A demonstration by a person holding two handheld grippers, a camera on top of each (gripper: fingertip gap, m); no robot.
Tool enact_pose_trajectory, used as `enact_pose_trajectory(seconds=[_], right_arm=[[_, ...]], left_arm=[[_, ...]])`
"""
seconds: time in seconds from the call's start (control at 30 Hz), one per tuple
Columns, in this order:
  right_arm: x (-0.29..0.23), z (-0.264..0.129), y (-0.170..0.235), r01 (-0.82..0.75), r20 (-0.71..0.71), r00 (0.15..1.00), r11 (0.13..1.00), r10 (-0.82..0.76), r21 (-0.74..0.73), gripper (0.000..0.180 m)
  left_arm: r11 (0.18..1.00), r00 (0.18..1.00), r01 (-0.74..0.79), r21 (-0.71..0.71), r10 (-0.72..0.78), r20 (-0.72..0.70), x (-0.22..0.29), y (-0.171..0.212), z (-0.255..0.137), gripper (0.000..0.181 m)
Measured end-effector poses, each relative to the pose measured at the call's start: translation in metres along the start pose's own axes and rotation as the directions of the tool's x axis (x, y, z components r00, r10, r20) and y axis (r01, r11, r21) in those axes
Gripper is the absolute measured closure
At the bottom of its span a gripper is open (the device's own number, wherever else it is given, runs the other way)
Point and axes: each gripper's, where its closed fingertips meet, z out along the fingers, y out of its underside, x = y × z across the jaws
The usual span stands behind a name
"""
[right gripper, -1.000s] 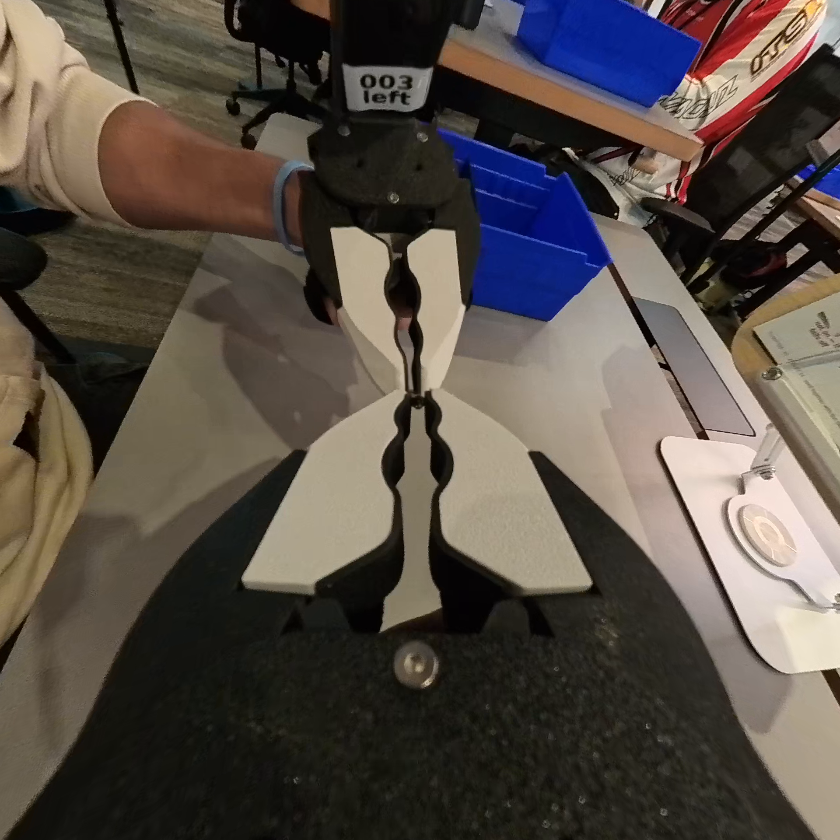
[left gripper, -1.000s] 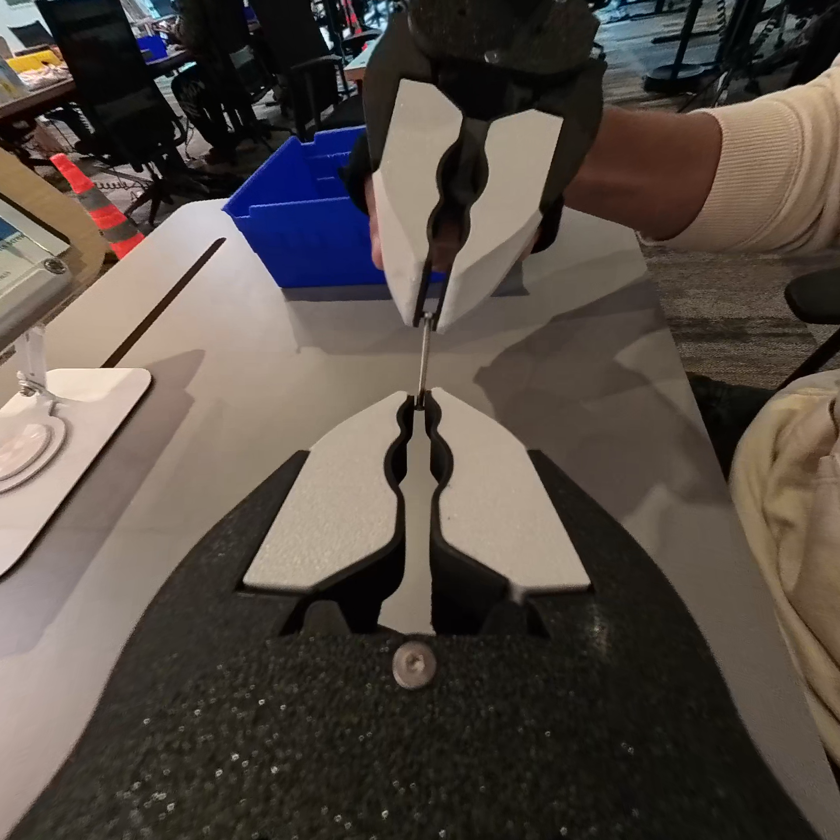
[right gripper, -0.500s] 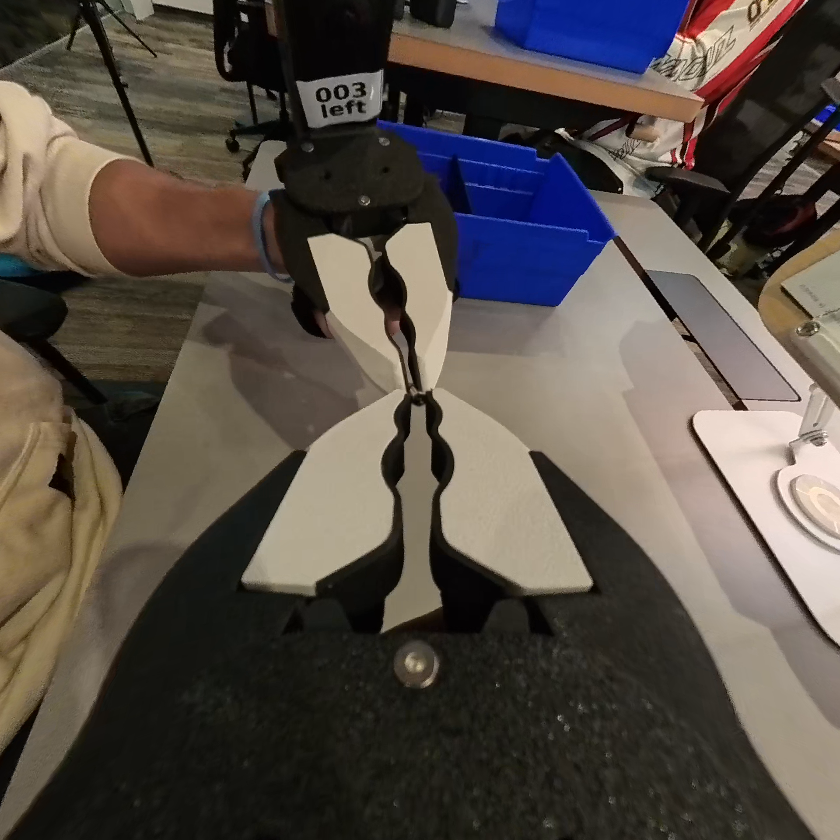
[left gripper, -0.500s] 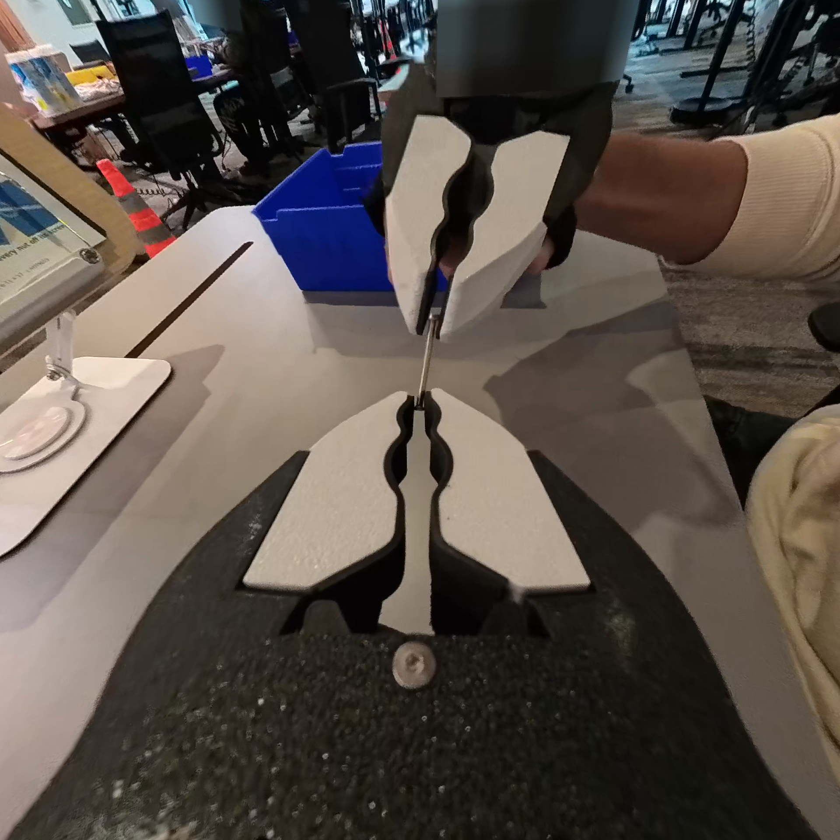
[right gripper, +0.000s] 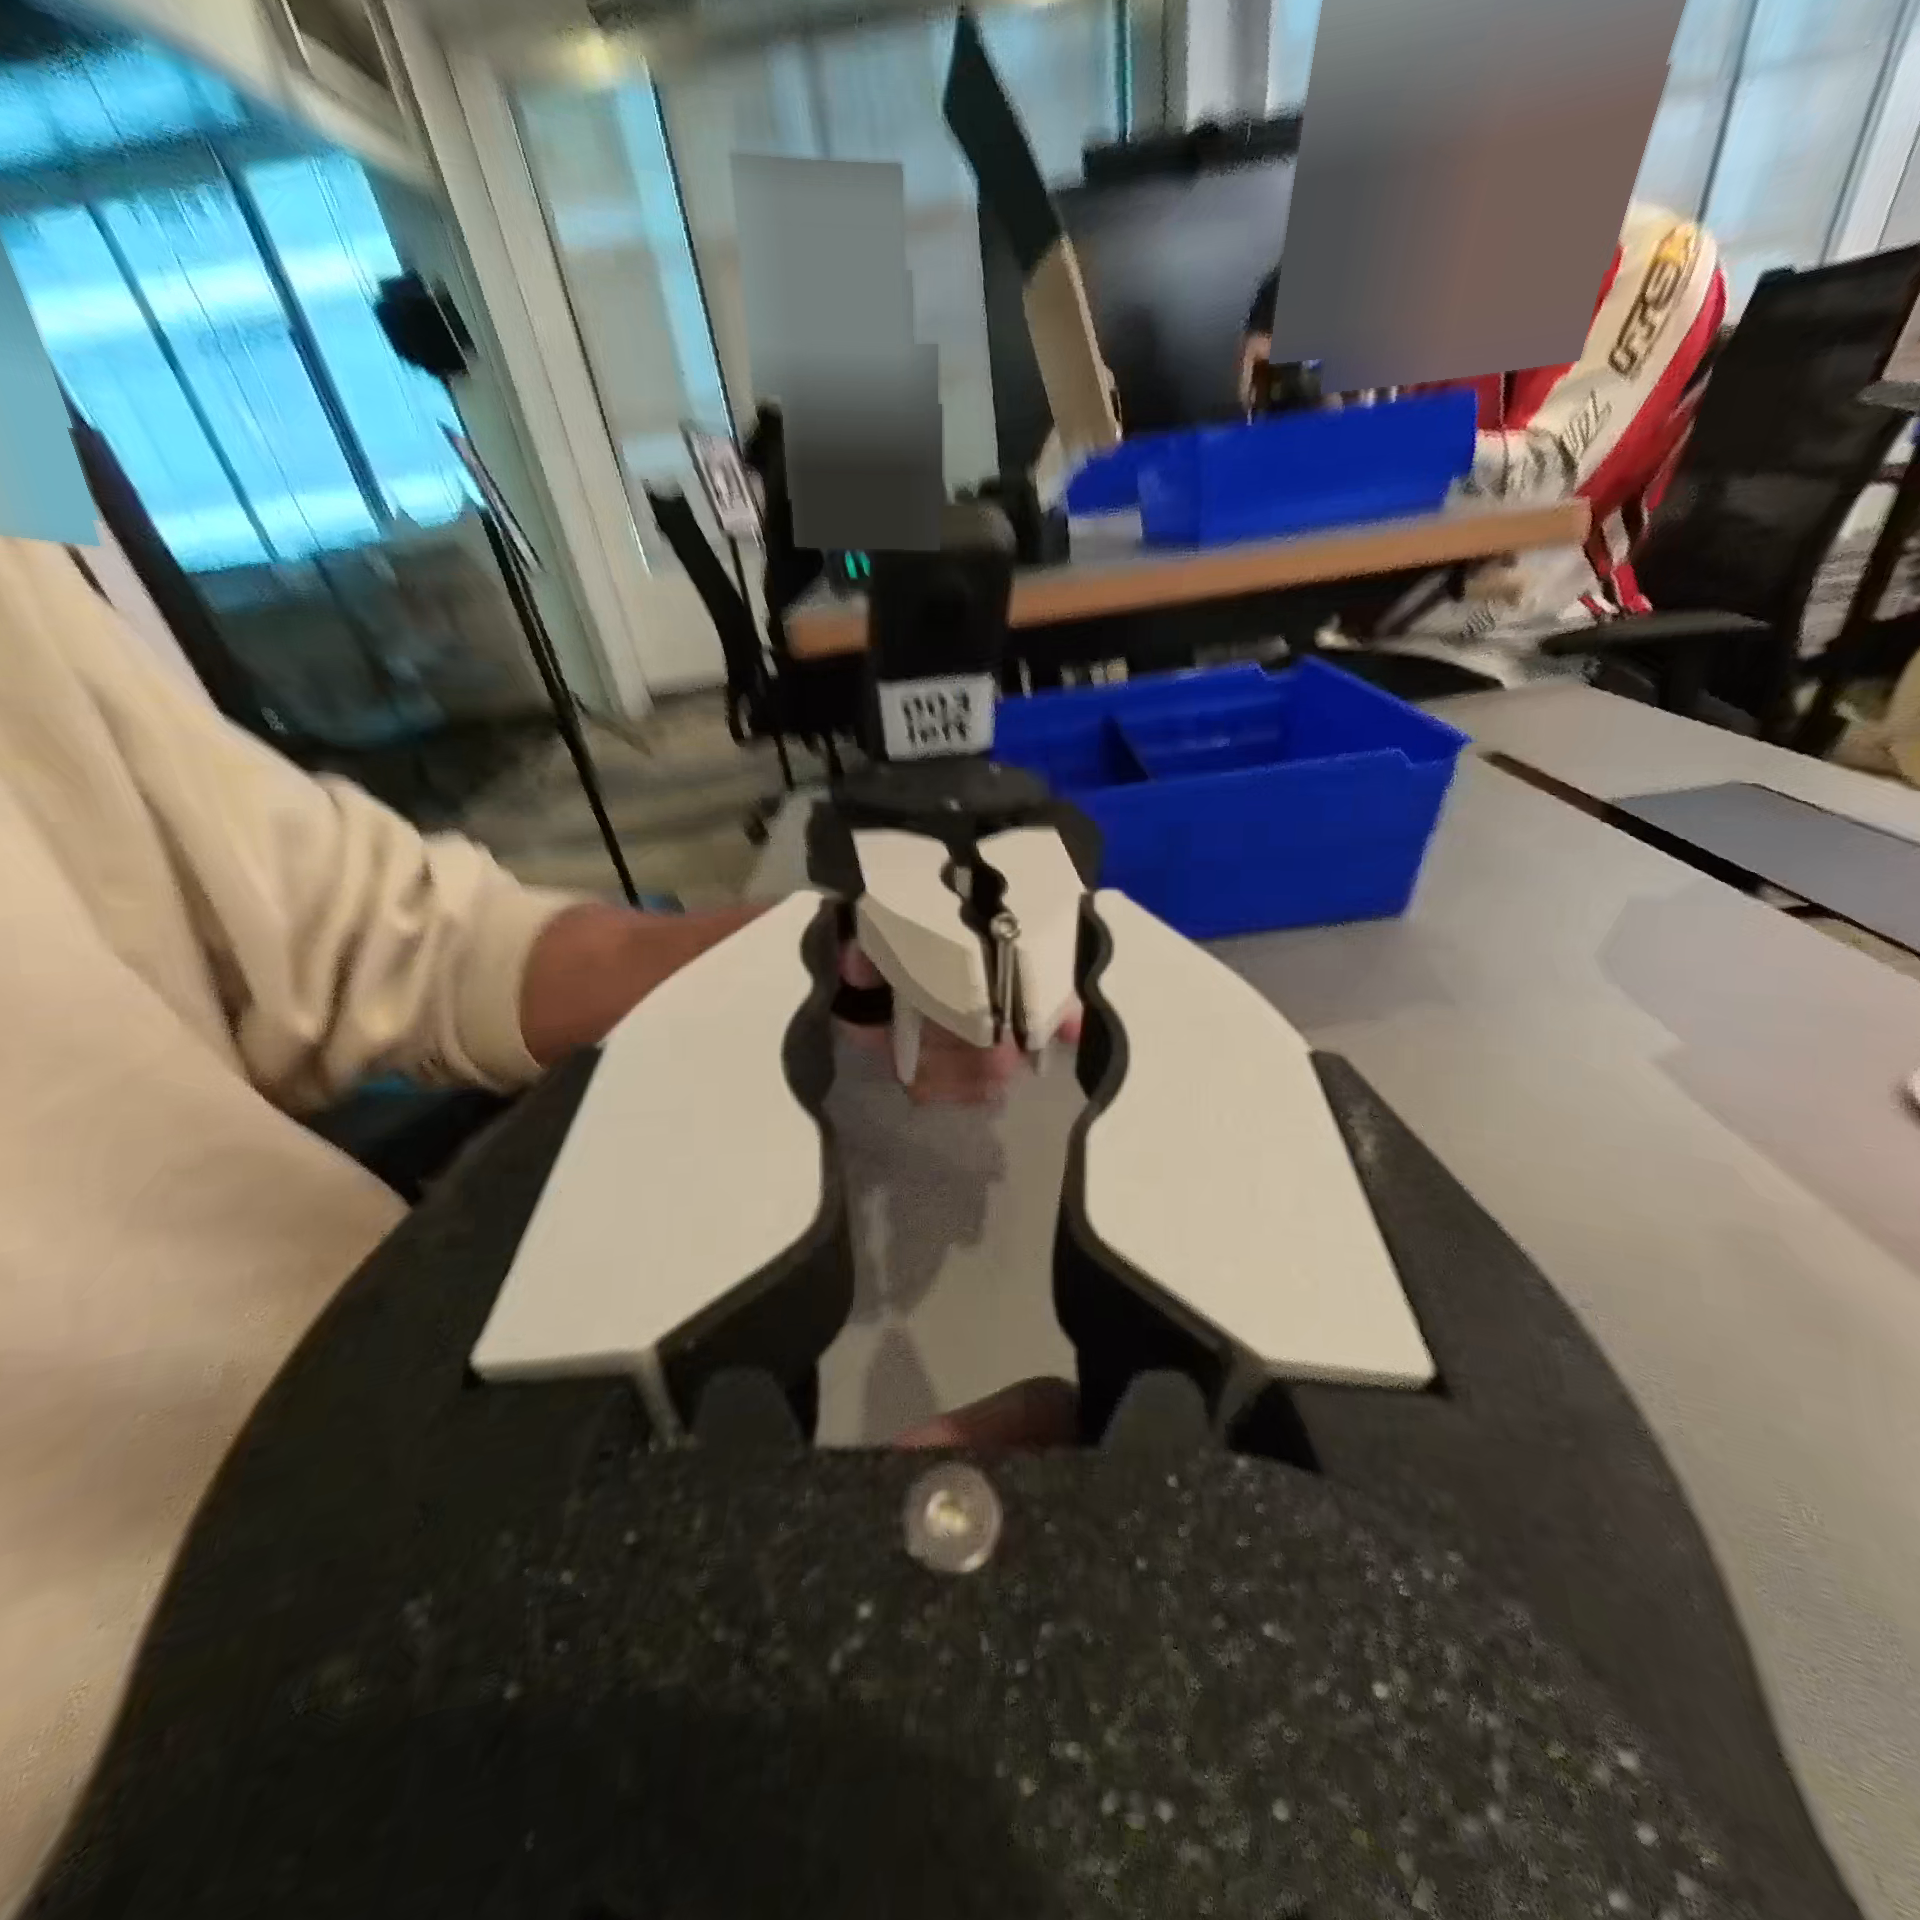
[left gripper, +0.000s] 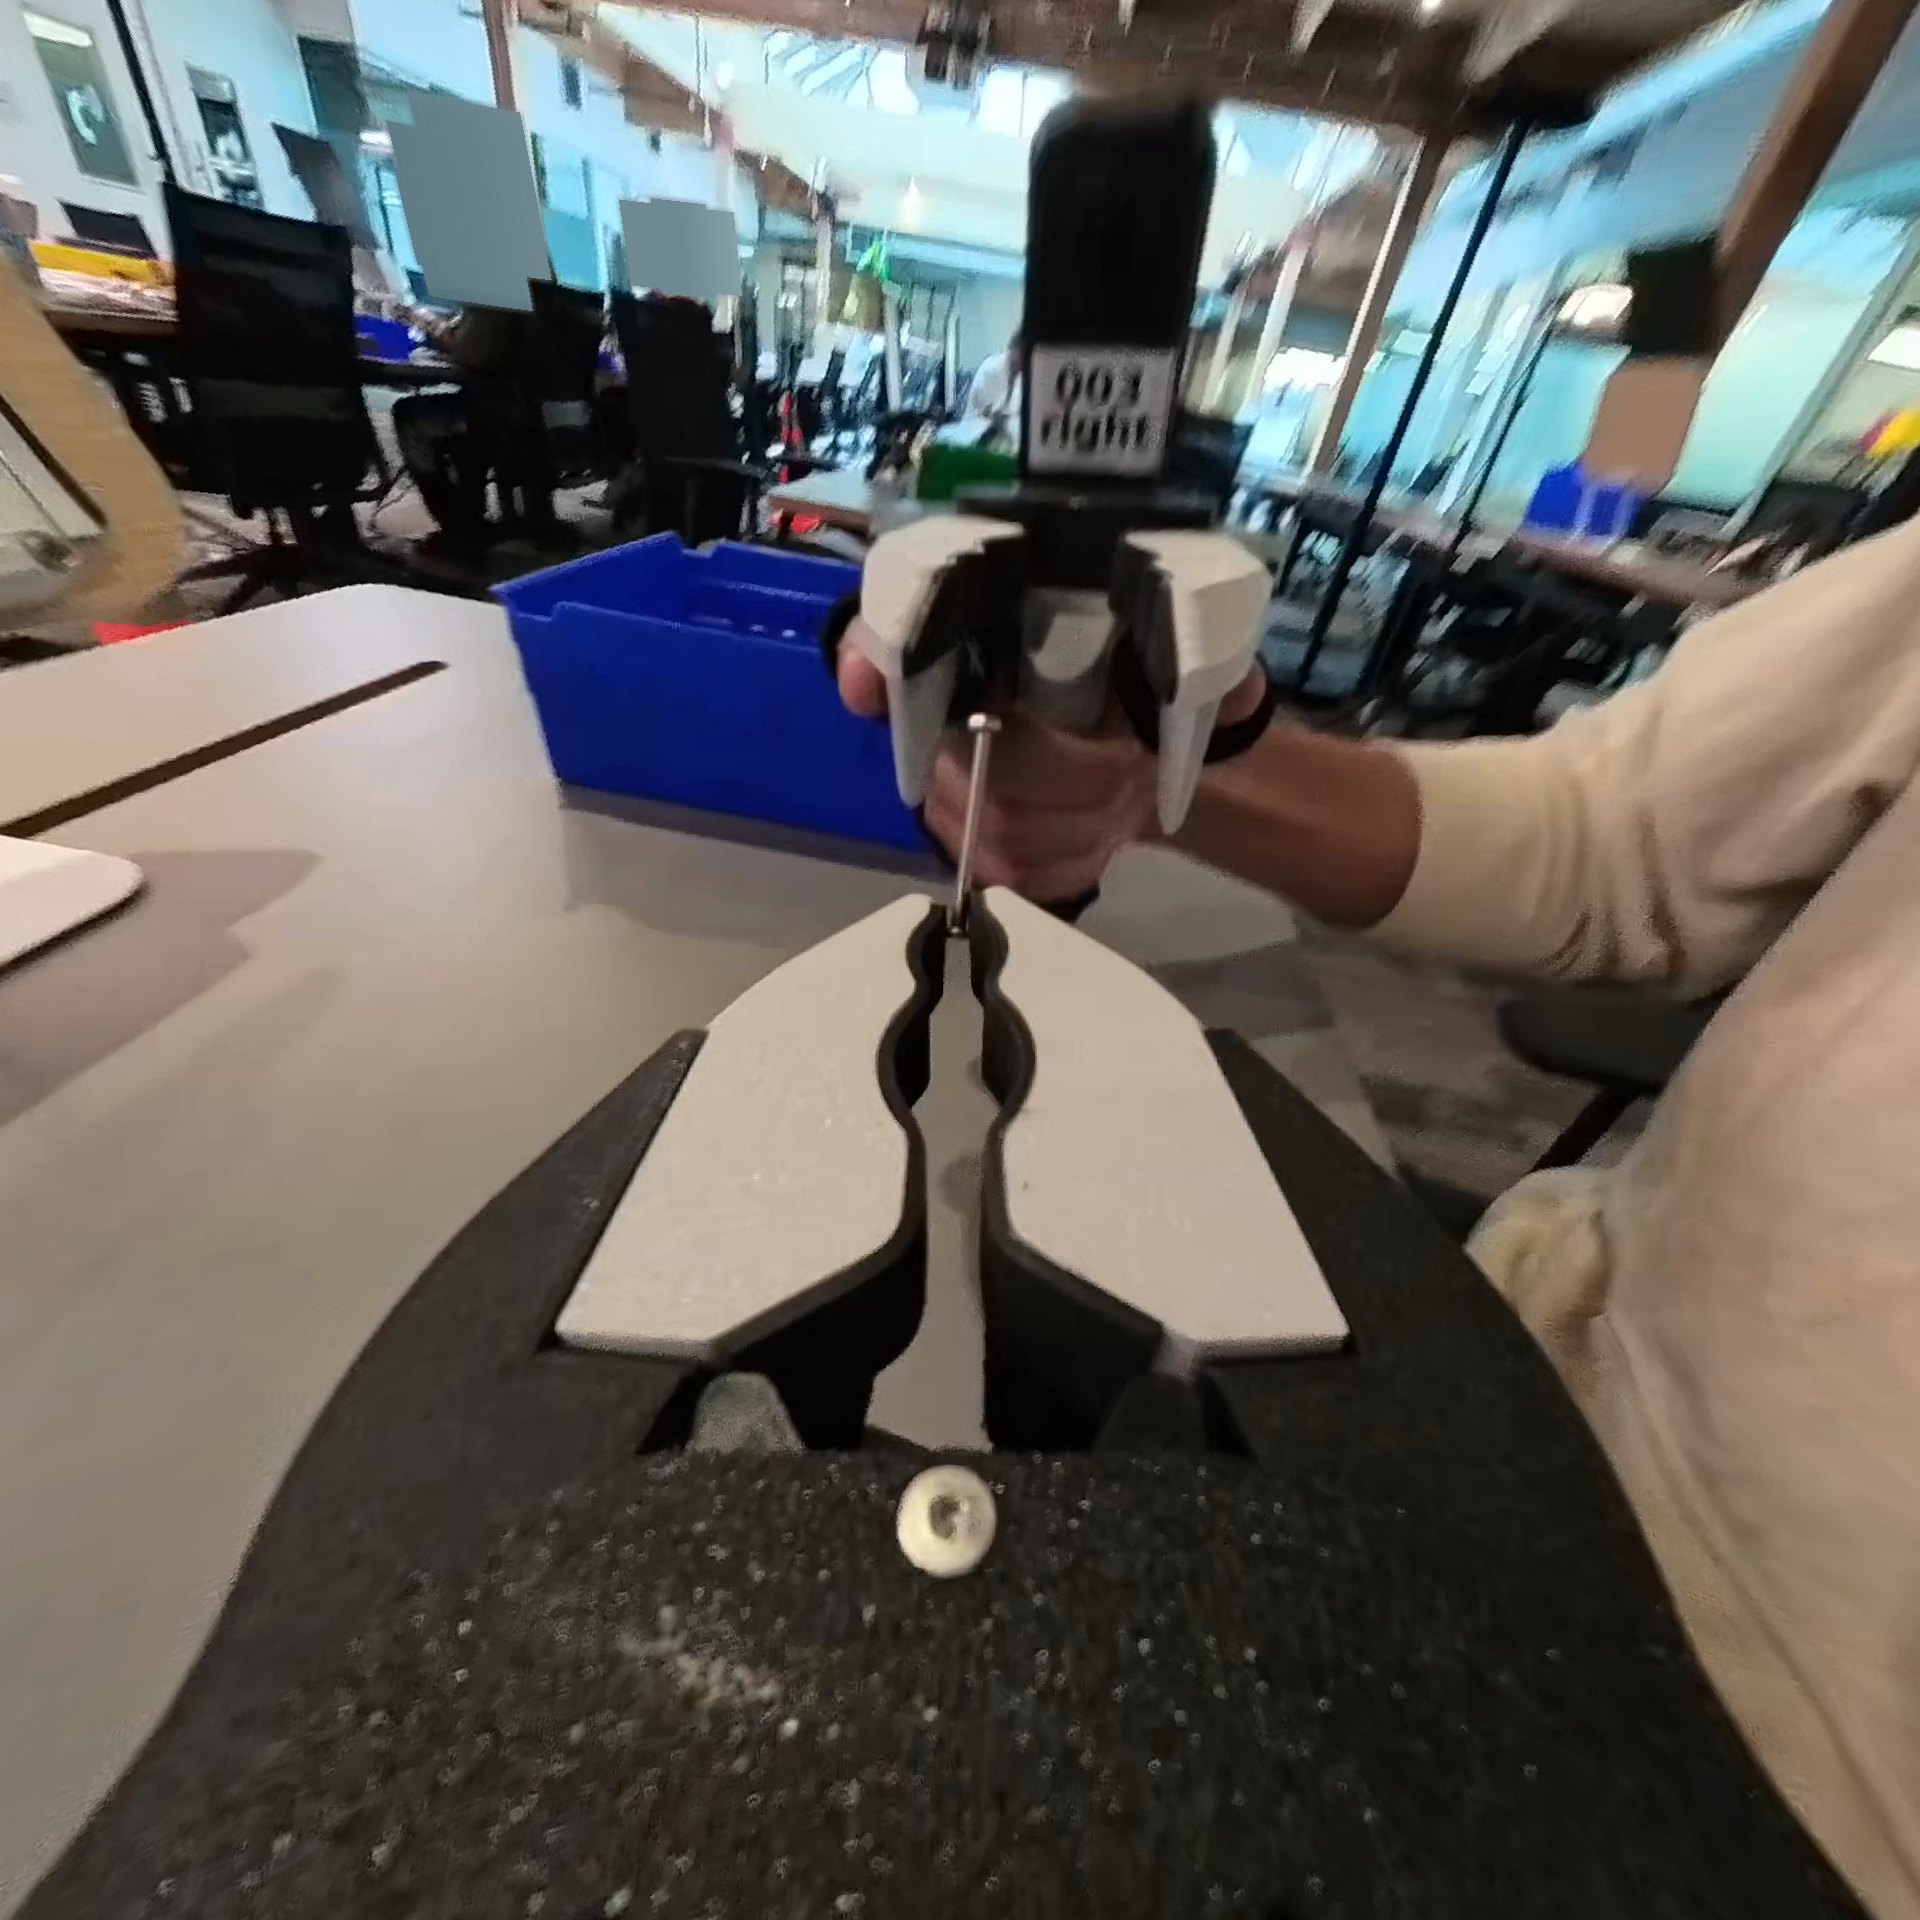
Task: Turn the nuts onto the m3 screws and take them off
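My left gripper (left gripper: 961, 916) is shut on the lower end of a thin silver m3 screw (left gripper: 971, 821), which sticks up and forward from its tips. A small dark piece sits at the tips; I cannot tell whether it is a nut. My right gripper (left gripper: 1039, 810) is open just behind the screw head, its fingers (left gripper: 914, 727) spread on either side and not touching it. In the right wrist view the right gripper (right gripper: 951, 904) stands wide open, and the left gripper (right gripper: 1003, 1039) holds the screw (right gripper: 1003, 971) between its fingers (right gripper: 717, 1143).
A blue divided bin (left gripper: 686, 707) stands on the grey table (left gripper: 312, 935) behind the grippers, and it also shows in the right wrist view (right gripper: 1247, 831). A white plate corner (left gripper: 52, 894) lies at the left. Office chairs and desks stand beyond. Spacing between my two grippers at the tips: around 4 cm.
My right gripper opened and let go of the screw head, then drew back a little. Both grippers tilted up toward level. The left gripper kept hold of the screw.
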Motion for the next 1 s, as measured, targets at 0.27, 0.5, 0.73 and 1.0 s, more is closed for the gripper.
enact_pose_trajectory(seconds=[0.27, 0.5, 0.73, 1.0], right_arm=[[-0.002, 0.011, 0.003, -0.176, 0.079, 0.984, 0.957, 0.162, 0.23, 0.131], [-0.006, 0.016, 0.005, -0.173, 0.085, 0.984, 0.962, 0.158, 0.212, 0.133], [-0.002, 0.011, 0.002, -0.157, 0.057, 0.987, 0.964, 0.148, 0.213, 0.132], [-0.003, 0.01, 0.005, -0.142, 0.042, 0.99, 0.97, 0.137, 0.196, 0.133]], left_arm=[[0.99, 0.992, 0.113, 0.087, -0.107, -0.074, -0.002, -0.001, -0.004, 0.177], [0.991, 0.993, 0.106, 0.084, -0.101, -0.06, -0.002, 0.001, -0.006, 0.177], [0.992, 0.994, 0.098, 0.08, -0.094, -0.053, -0.003, 0.001, -0.007, 0.177], [0.991, 0.995, 0.095, 0.093, -0.093, -0.033, -0.008, -0.002, -0.012, 0.177]])
